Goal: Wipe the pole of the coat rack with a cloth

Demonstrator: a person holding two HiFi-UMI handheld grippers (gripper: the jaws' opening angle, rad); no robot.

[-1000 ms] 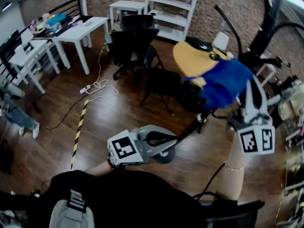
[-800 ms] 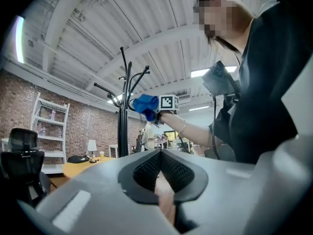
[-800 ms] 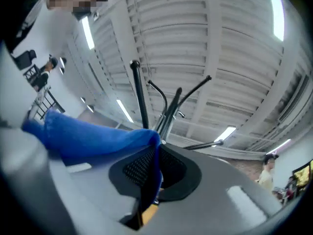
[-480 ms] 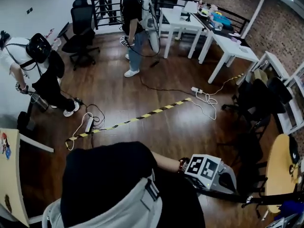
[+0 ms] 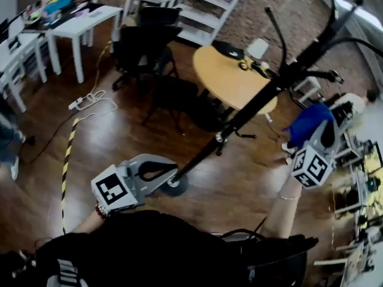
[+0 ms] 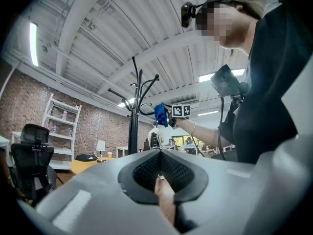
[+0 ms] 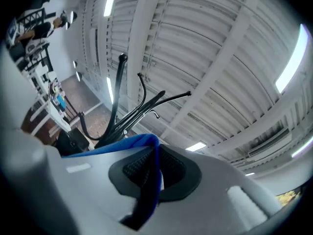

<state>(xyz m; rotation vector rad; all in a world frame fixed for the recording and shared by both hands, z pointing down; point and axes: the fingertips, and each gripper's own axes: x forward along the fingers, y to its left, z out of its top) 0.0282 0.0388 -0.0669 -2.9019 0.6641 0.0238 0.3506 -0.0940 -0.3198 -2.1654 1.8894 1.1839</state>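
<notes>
The right tool is clamped on a fold of the blue cloth, which hangs limp through the jaws. It looks soft and light and likely to bunch, so a hold well into the fold suits it. It is raised beside the coat rack's pole, near it but not touching. The left tool has its jaws together on nothing I can name, held low. The pole looks stiff and smooth (perhaps tippy if pushed hard). A white shelf unit behind holds things too small to tell.
</notes>
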